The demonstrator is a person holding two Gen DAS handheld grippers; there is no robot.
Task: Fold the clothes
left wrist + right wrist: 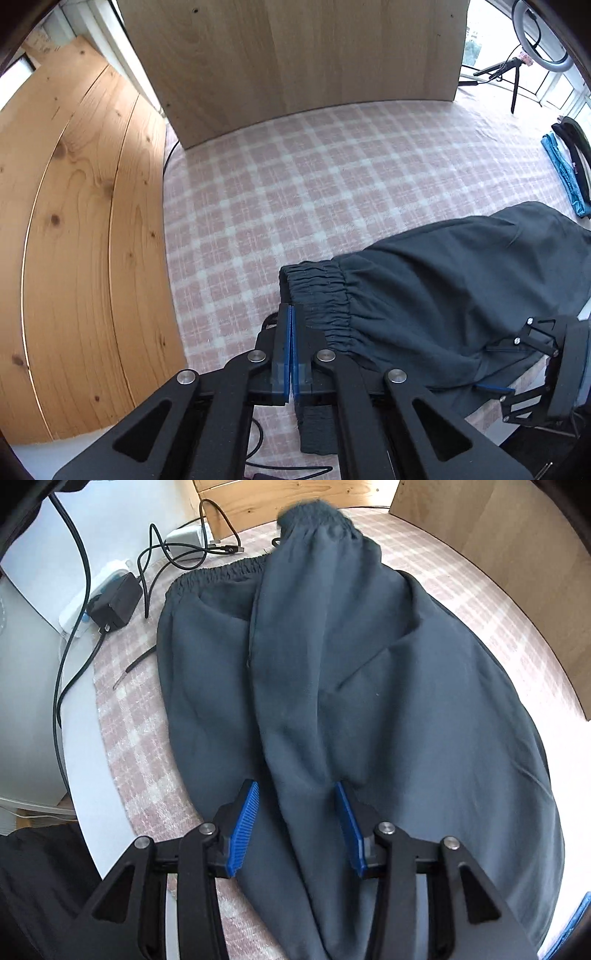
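While no container with anything in it is shown, one dark grey garment (332, 686) with an elastic waistband is seen spread on the checked pink cloth (280, 192) that covers the counter. One leg of it is folded over the rest, so that a ridge of fabric runs toward the right gripper (295, 827). Its two blue fingers (243, 827) are held apart, with that ridge between them; whether the pads press on it cannot be told. The left gripper (291, 354) is seen from its own camera with its two fingers brought together, at the gathered waistband edge; whether cloth is pinched between the pads cannot be told. Two wooden panels are counted: a pale upright board (295, 55) and a knotty plank wall (81, 221). One black charger (116, 603) and several cables (177, 550) are left beside the garment.
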